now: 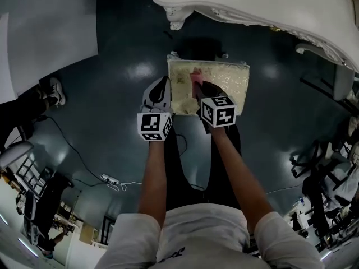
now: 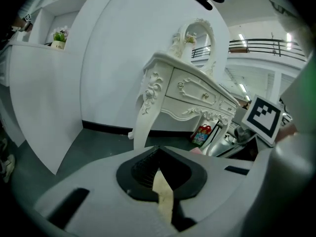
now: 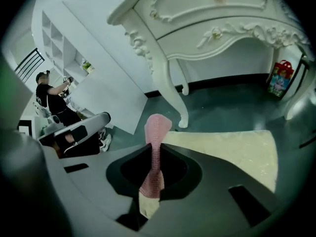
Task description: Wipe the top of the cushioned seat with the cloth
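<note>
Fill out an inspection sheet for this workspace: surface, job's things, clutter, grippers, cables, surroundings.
Surface: cream patterned cushioned seat on a dark glossy floor; nothing on its top but the cloth.
Job's things: pink mesh cloth, held over the seat.
Clutter: colourful gift bag under the table.
Grippers: right gripper shut on the cloth; left gripper shut, nothing between its jaws, by the seat's left edge.
Cables: white power strip with cable on the floor.
Surroundings: white carved dressing table behind the seat; white panel; a person in black in the background.
</note>
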Motion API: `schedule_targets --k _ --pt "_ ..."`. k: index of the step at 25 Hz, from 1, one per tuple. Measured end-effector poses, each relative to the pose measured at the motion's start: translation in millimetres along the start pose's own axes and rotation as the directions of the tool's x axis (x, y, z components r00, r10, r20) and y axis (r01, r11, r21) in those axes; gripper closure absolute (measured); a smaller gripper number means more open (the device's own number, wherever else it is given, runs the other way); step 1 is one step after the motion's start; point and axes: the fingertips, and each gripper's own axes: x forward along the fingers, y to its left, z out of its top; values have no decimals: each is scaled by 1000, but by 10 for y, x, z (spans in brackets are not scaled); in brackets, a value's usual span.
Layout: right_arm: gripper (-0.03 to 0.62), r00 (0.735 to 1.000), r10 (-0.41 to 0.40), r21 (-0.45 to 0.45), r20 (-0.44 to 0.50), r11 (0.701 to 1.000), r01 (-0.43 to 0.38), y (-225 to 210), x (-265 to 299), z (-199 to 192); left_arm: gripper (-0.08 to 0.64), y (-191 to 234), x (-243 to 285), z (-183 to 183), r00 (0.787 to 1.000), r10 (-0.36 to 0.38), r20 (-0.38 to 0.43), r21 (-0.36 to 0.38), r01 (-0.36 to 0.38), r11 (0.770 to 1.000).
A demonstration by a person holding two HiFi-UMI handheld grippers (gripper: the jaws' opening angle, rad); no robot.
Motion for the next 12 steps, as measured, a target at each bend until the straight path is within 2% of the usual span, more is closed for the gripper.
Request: schedule_targets --k 4,7,10,12 --pt "564 998 59 -32 -12 998 -60 298 588 100 546 323 15 -99 1000 -16 -6 4 16 1000" --pt "565 996 84 -2 -18 996 -84 505 945 185 546 511 -9 -94 1000 -28 -11 10 29 1000" --pt "565 994 57 55 -96 997 -52 558 1236 102 546 635 -26 -91 999 -36 -5 3 36 999" --pt "565 988 6 33 -157 999 -1 501 1367 2 546 697 -21 -95 999 -31 5 -1 31 1000"
